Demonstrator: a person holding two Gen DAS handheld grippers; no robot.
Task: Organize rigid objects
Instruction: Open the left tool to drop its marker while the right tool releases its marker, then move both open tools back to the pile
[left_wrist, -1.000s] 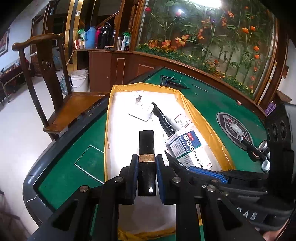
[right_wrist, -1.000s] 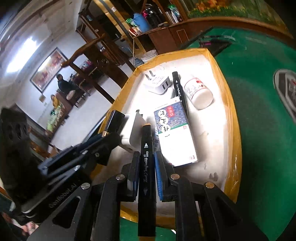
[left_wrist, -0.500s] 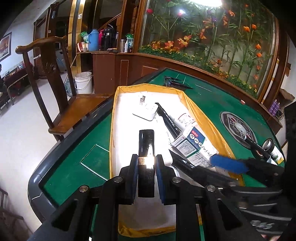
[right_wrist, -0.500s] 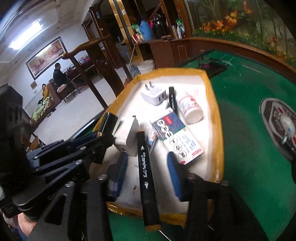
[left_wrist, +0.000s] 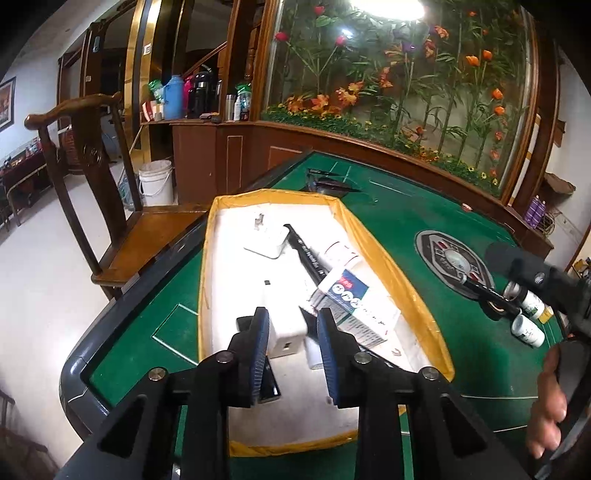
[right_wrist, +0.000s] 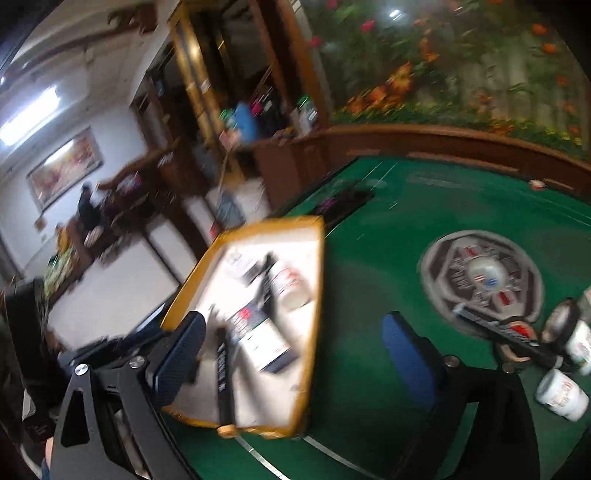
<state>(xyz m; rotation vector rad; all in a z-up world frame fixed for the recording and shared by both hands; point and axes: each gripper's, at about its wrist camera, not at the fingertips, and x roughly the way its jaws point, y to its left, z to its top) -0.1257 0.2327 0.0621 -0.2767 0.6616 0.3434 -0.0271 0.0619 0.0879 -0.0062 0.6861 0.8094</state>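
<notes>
Gaping empty, both the left claw (left_wrist: 291, 345) and right claw (right_wrist: 295, 354) overlook the tray (left_wrist: 373, 242).

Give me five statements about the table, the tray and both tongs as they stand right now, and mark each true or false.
1. The left tongs are open and hold nothing. True.
2. The right tongs are clamped on a black marker. False: they are open, and the black marker lies in the tray.
3. The tray has a yellow rim and a white inside. True.
4. The blue and white box lies on the green felt outside the tray. False: it lies inside the tray.
5. White bottles lie on the green table outside the tray. True.
</notes>
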